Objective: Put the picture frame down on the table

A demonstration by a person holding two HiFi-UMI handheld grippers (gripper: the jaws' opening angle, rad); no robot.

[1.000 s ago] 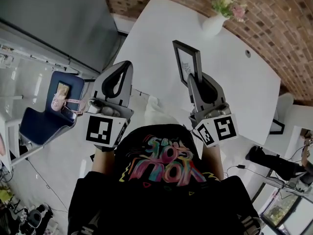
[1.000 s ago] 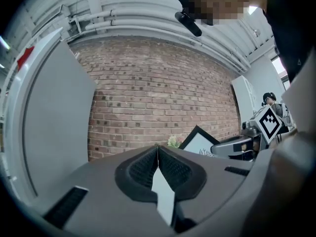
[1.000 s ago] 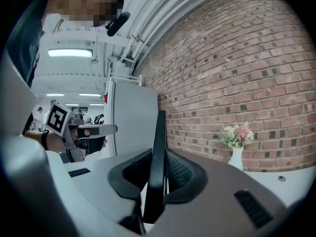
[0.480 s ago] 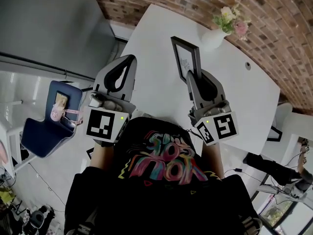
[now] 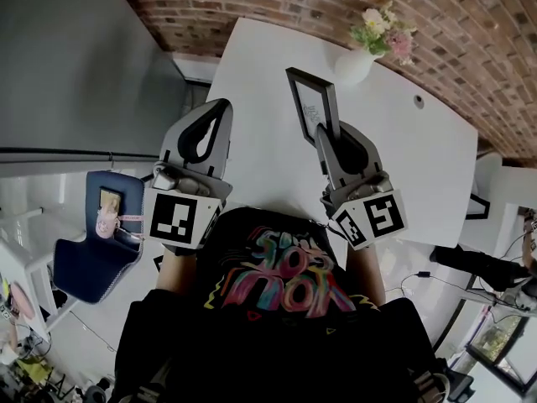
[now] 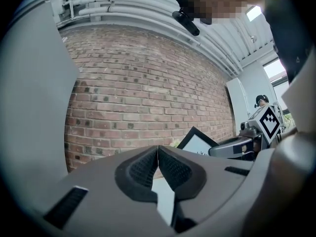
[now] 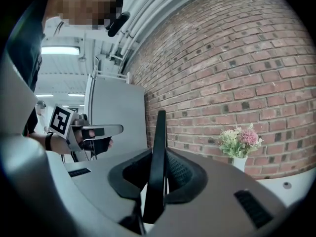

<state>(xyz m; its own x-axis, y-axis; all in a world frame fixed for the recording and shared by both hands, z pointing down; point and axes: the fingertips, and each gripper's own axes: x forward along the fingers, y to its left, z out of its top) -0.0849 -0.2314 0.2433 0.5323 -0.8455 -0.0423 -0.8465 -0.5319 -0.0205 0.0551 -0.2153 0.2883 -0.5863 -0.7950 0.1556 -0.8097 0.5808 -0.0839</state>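
A black picture frame (image 5: 313,107) with a white print stands upright above the white table (image 5: 260,99), held by its lower edge. My right gripper (image 5: 329,131) is shut on it; in the right gripper view the frame (image 7: 158,157) rises edge-on between the jaws. My left gripper (image 5: 217,110) hangs to the left of the frame, shut with nothing in it, its jaw pads meeting in the left gripper view (image 6: 158,154). From there the frame (image 6: 196,142) shows at the right beside the right gripper (image 6: 232,146).
A white vase of pink and white flowers (image 5: 365,40) stands at the table's far edge by the brick wall (image 5: 470,32). A blue chair (image 5: 96,242) with a small pink item sits left of the table. A small hole (image 5: 418,101) marks the table's right part.
Both grippers and the frame have come further over the table, toward the vase and the brick wall. The grip on the frame is unchanged.
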